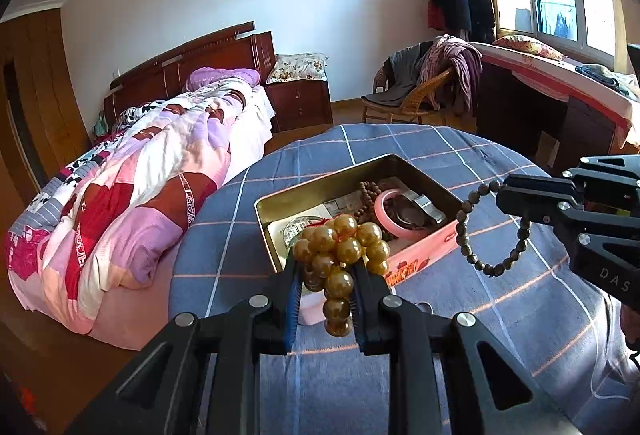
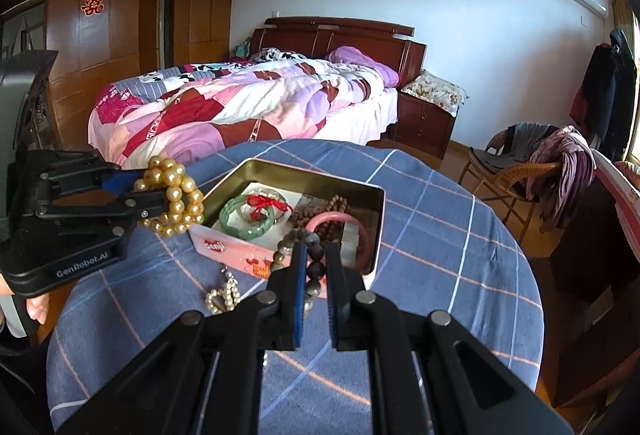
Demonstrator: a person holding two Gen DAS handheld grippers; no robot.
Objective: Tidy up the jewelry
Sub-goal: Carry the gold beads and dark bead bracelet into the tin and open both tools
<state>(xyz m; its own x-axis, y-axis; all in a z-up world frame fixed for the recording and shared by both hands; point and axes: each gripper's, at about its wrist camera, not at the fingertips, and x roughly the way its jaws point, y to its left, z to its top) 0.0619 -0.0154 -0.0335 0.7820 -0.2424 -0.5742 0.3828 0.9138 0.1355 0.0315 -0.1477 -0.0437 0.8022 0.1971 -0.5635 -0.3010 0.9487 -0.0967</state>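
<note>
My left gripper (image 1: pixel 326 264) is shut on a bracelet of big golden beads (image 1: pixel 345 250), held above the near left corner of an open tin box (image 1: pixel 320 180). In the right wrist view the left gripper (image 2: pixel 149 191) carries the golden beads (image 2: pixel 176 195) beside the tin box (image 2: pixel 378 231). My right gripper (image 2: pixel 316 250) is shut on a bracelet of small dark beads (image 2: pixel 316 269). From the left wrist view that dark bracelet (image 1: pixel 464 216) hangs as a loop from the right gripper (image 1: pixel 503 195). Inside the tin lie a pink bangle (image 2: pixel 334 218), a green bangle (image 2: pixel 240 221) and a brown bead string (image 2: pixel 340 202).
The tin stands on a round table under a blue checked cloth (image 2: pixel 440 235). A small pearl piece (image 2: pixel 224 295) lies on the cloth in front of the tin. Behind the table are a bed (image 2: pixel 240 103), a nightstand (image 2: pixel 424 123) and a wicker chair with clothes (image 2: pixel 532 163).
</note>
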